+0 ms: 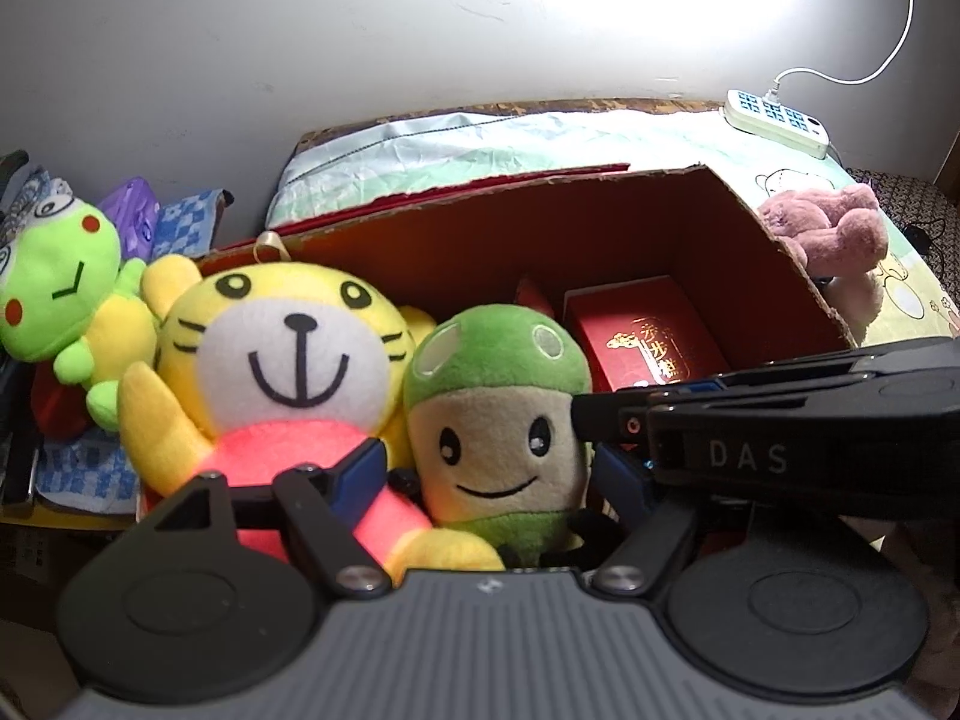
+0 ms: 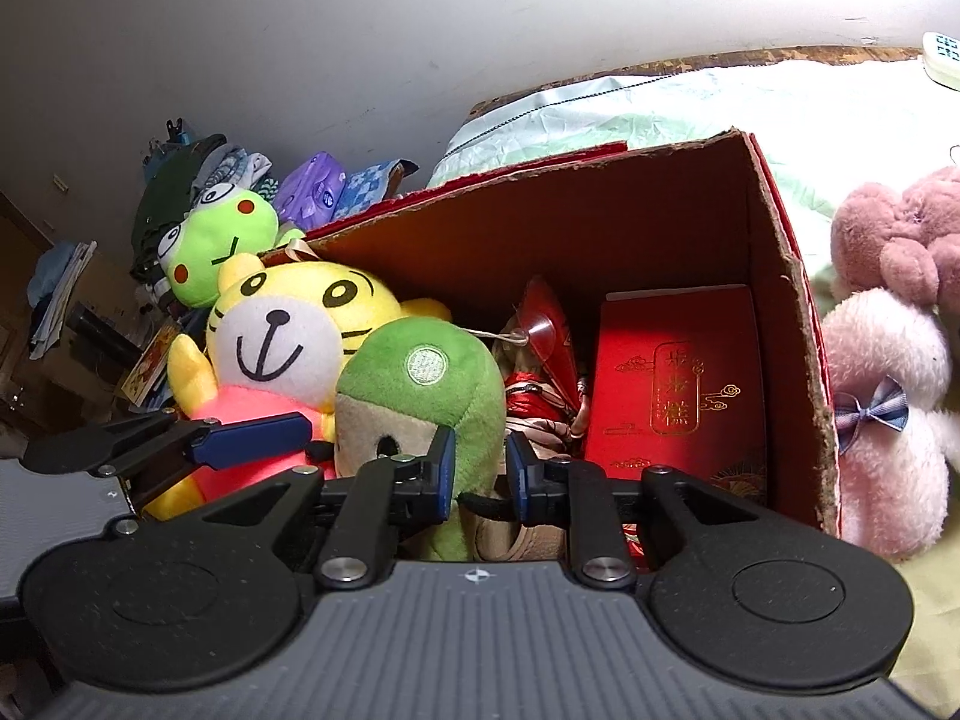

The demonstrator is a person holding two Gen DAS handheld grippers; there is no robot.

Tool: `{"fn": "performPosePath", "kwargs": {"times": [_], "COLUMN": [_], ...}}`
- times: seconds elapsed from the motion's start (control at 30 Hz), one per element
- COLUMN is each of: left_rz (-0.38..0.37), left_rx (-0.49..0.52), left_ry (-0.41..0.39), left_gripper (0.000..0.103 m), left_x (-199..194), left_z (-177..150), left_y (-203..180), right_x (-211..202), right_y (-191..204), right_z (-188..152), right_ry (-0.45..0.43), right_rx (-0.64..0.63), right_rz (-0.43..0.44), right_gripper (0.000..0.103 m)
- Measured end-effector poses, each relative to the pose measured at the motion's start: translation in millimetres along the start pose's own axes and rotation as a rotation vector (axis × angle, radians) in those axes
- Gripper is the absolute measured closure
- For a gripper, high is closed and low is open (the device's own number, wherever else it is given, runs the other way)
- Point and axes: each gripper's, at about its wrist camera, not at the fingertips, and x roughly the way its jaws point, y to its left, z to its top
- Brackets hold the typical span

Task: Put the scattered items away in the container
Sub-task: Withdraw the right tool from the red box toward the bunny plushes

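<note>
at the far left we see a green frog plush (image 2: pixel 222 246) outside the cardboard box (image 2: pixel 792 324). inside the box, at its left, the yellow tiger plush (image 1: pixel 282 354) sits between the apart fingers of our left hand-held gripper (image 1: pixel 498 468), with the green mushroom plush (image 2: pixel 420 396) just beside it. our right hand-held gripper (image 2: pixel 480 474) is clamped on the mushroom's side. a red gift box (image 2: pixel 678 390) lies at the box's right; a pink plush (image 2: pixel 894 372) rests outside.
</note>
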Motion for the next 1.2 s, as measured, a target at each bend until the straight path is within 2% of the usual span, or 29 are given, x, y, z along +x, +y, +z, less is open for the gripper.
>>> {"fn": "performPosePath", "kwargs": {"times": [0.4, 0.83, 1.2], "left_rz": [0.023, 0.073, 0.111], "left_rx": [-0.004, -0.016, -0.055], "left_ry": [-0.001, -0.029, -0.032], "left_gripper": [0.020, 0.012, 0.011], "left_x": [-4, -24, -35], "left_z": [0, -10, -18], "left_y": [-4, -11, -17], "right_x": [-16, -33, -53], "right_y": [1, 4, 5], "right_z": [-3, -14, -24], "right_ry": [-0.039, -0.073, -0.102], "right_rx": [-0.010, -0.006, -0.032], "right_rz": [-0.024, -0.047, -0.039], "right_gripper": [0.078, 0.076, 0.077]}}
